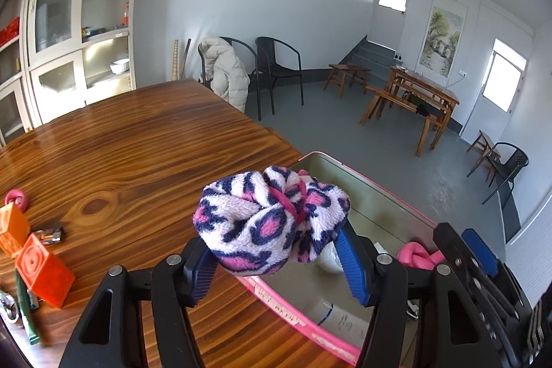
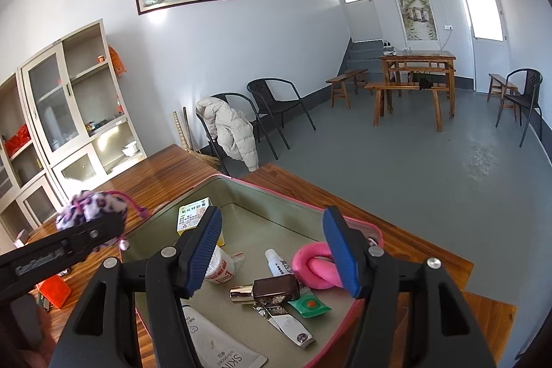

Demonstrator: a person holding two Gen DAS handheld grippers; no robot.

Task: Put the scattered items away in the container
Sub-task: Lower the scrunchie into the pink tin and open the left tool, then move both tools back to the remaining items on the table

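Left gripper point(image 1: 276, 250) holding a fuzzy pink, white and navy leopard-print pouch point(image 1: 270, 218) above the near rim of the pink-edged metal tray point(image 1: 390, 195); right gripper point(image 2: 272, 250) spread wide with nothing between its fingers.

Nearest the right gripper, inside the tray, lie a white sachet point(image 2: 220, 347), a silver nail clipper point(image 2: 286, 321), a dark lighter point(image 2: 272, 288), a green packet point(image 2: 308, 304), a small white tube point(image 2: 277, 262), a knotted pink foam curler point(image 2: 317, 266) and a yellow-and-white box point(image 2: 193, 216). Left of the tray, on the brown wooden table point(image 1: 138, 140), rest two orange embossed cubes point(image 1: 43, 269), a green pen point(image 1: 26, 311) and a pink ring point(image 1: 17, 197). Beyond stand black chairs point(image 2: 276, 106) and a cream cabinet point(image 1: 82, 23).
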